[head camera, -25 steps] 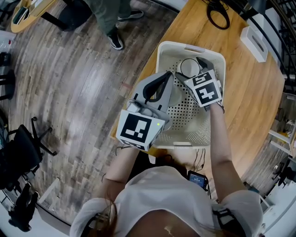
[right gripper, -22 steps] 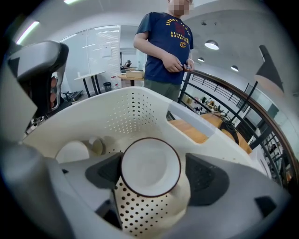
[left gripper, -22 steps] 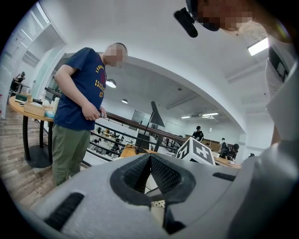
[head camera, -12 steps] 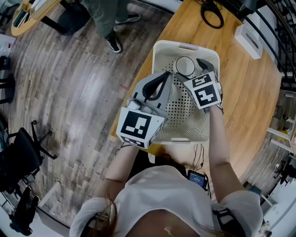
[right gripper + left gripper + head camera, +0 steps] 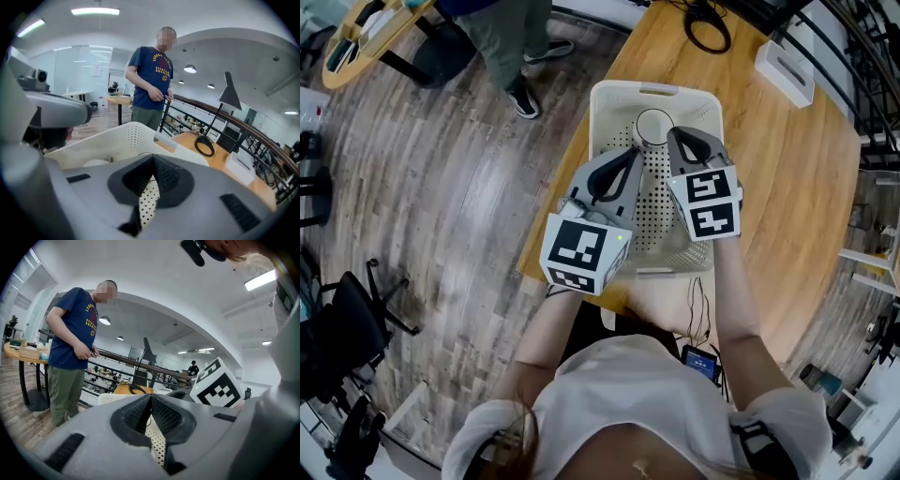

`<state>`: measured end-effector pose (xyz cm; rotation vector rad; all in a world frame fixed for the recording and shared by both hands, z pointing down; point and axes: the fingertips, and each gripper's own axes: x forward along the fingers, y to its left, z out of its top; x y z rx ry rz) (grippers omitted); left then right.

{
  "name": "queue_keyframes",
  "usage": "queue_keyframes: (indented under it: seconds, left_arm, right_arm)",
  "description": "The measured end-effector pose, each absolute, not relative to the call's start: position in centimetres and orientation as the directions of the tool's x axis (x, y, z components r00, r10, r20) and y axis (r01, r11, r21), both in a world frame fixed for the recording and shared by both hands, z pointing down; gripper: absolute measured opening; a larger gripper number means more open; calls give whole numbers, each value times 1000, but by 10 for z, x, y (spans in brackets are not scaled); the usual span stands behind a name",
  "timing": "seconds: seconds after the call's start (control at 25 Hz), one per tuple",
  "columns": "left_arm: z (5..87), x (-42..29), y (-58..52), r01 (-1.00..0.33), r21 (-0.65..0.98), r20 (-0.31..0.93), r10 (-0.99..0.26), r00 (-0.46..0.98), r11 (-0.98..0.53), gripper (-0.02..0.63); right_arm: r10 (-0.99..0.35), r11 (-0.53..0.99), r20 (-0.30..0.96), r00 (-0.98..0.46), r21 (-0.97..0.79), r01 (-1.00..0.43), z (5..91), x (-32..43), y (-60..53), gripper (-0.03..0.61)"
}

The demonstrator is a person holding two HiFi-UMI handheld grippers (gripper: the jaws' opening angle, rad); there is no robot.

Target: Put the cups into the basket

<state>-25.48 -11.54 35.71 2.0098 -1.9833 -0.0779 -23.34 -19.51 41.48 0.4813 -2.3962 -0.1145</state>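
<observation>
A white perforated basket [image 5: 703, 112] stands on the wooden table [image 5: 787, 187], with one round pale cup [image 5: 654, 125] lying in its far end. My left gripper [image 5: 636, 153] hovers over the basket's left side, jaws shut and empty in the left gripper view [image 5: 151, 398]. My right gripper [image 5: 675, 134] hangs above the basket just right of the cup and clear of it. Its jaws have just been closing and now meet with nothing between them [image 5: 153, 160]. The basket wall [image 5: 122, 138] shows beyond them.
A person in a navy shirt [image 5: 152, 70] stands on the floor beyond the table's far left edge [image 5: 511, 37]. A black cable coil [image 5: 705, 14] and a white box [image 5: 785, 73] lie on the table past the basket.
My right gripper has lifted away from the cup and its jaws have closed empty. The cup stays in the basket. The left gripper has barely shifted.
</observation>
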Motion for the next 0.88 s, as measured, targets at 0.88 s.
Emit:
queue_keyframes:
  seconds: [0.88]
  left_arm:
    - [318,-88,-133,-940,222,115,-951,287,-257,8]
  right_arm:
    - [-612,783,375,-696,164,-600,320,-53,-186,9]
